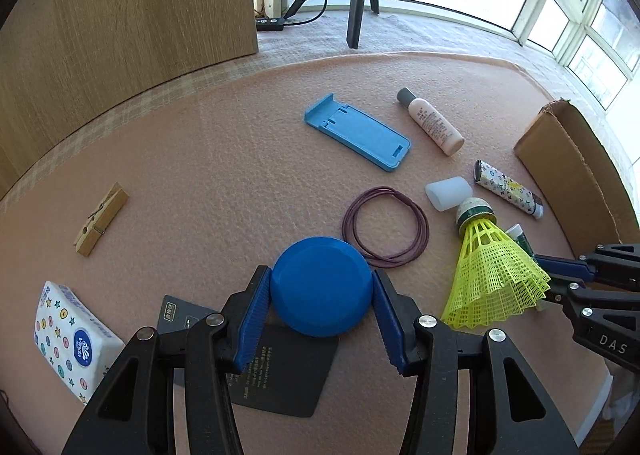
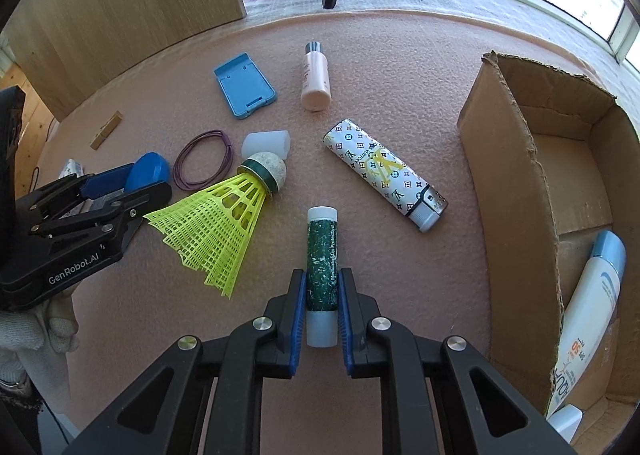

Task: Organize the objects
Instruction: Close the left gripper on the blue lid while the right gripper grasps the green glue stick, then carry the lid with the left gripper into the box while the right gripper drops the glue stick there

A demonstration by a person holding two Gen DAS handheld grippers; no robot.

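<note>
From the left wrist, the left gripper (image 1: 322, 297) has its jaws closed against both sides of a round blue lid (image 1: 320, 291), held over a dark card (image 1: 280, 371) near the close edge of the pink mat (image 1: 224, 159). Loose items are spread across the mat: a clothespin (image 1: 102, 225) and a tissue pack (image 1: 74, 339) toward its left edge, a blue phone stand (image 1: 358, 133) and a small lotion bottle (image 1: 432, 121) farther out, purple rubber bands (image 1: 386, 227), a translucent cap (image 1: 448, 193), a patterned lighter (image 1: 508, 189) and a yellow shuttlecock (image 1: 492, 273) toward the right. From the right wrist, the right gripper (image 2: 322, 301) has its jaws clamped on a green lip balm tube (image 2: 321, 255), low over the mat beside the shuttlecock. The cardboard box (image 2: 508, 159) stands at the mat's right edge and holds a white sunscreen tube (image 2: 588, 311) and, it seems, little else in view. My reading is that the sorting is at an early stage: one item boxed, two in grip, and about eight left on the mat.
</note>
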